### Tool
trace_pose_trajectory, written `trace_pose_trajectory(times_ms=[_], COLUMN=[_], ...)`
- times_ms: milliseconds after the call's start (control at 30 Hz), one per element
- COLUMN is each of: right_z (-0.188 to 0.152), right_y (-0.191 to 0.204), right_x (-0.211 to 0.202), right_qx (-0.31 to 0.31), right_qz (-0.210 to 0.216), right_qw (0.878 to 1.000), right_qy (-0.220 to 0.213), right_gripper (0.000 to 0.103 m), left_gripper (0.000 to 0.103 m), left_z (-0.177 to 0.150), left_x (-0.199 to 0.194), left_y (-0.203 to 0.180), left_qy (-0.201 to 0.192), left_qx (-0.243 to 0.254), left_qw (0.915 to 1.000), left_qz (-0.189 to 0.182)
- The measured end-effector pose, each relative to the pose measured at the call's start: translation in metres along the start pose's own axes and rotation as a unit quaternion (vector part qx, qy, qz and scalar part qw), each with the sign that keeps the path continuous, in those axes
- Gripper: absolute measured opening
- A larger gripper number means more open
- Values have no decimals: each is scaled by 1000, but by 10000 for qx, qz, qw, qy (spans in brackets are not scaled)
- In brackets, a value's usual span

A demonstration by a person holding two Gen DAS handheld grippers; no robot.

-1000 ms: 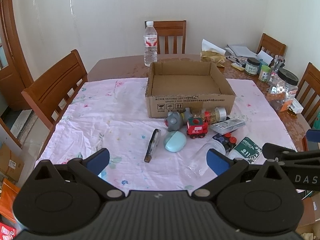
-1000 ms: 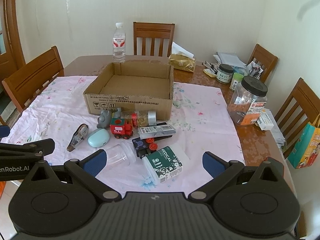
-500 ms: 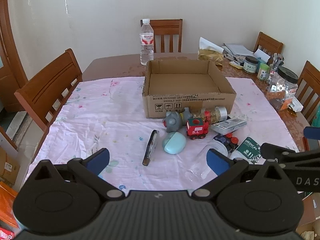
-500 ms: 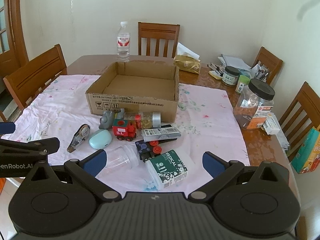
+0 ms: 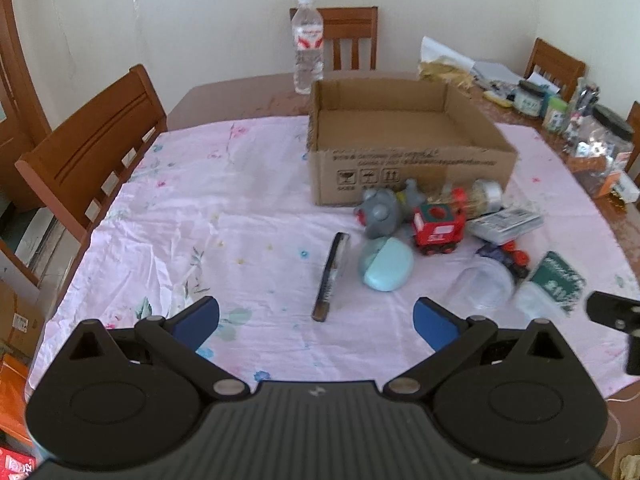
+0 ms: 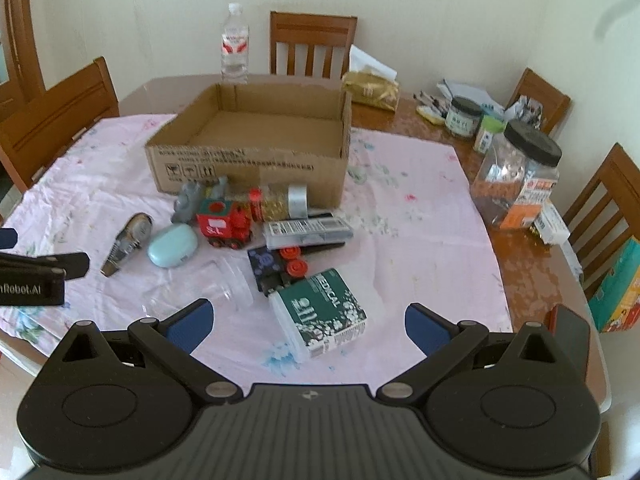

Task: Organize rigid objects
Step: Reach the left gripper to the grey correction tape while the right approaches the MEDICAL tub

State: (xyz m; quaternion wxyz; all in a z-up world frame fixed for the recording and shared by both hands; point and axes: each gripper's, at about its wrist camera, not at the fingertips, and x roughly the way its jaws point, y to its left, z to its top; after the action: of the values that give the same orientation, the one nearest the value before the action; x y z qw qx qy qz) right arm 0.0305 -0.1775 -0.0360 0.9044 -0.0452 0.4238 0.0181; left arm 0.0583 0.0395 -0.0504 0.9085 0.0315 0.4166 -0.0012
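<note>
Rigid objects lie in a loose cluster on the pink floral cloth (image 5: 192,216) covering the desk (image 6: 532,272), just in front of the cardboard box (image 6: 256,140), whose inside we see bare. Nearest the box front: a grey toy (image 6: 188,202), a red toy train (image 6: 226,224) and a gold-filled jar with a silver cap (image 6: 280,202) lying on its side against the box wall. We note a mint-green case (image 6: 173,246) just beside the train, and a correction tape dispenser (image 6: 126,242) apart to its left. A flat packet with printed labels (image 6: 308,232) rests over a dark item. Nearer us, a dark toy with red wheels (image 6: 278,266) touches a clear plastic cup (image 6: 224,284) lying on its side and a green "MEDICAL" box (image 6: 324,314), tilted.

Our left claw (image 5: 316,316) is released, blue pads wide apart, hovering above the cloth short of the dispenser, holding nothing. Our right claw (image 6: 306,320) is likewise spread wide and bare, with the medical box seen between its pads; contact we cannot tell.

Behind the box stands a water bottle (image 6: 235,44). On the bare wood to the right: a large clear jar with black lid (image 6: 516,176) and smaller jars (image 6: 464,116). Wooden chairs (image 5: 92,152) ring the desk.
</note>
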Motion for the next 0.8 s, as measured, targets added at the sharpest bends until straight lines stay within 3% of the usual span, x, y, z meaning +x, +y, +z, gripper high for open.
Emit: trace_pose_trajectory(times_ms=[467, 800], right_z=[-3, -3], right_y=[-8, -18], right_x=[44, 62], right_qx=[93, 257], right_qz=[85, 40], right_qw=[9994, 9981], right_qy=[325, 552], right_gripper=[103, 103], left_gripper=[103, 103], left_z=[-2, 3], left_x=[73, 97], left_y=[10, 32], left_qy=[593, 760], left_qx=[-52, -222], left_qw=[9981, 9962], left_qz=[174, 363])
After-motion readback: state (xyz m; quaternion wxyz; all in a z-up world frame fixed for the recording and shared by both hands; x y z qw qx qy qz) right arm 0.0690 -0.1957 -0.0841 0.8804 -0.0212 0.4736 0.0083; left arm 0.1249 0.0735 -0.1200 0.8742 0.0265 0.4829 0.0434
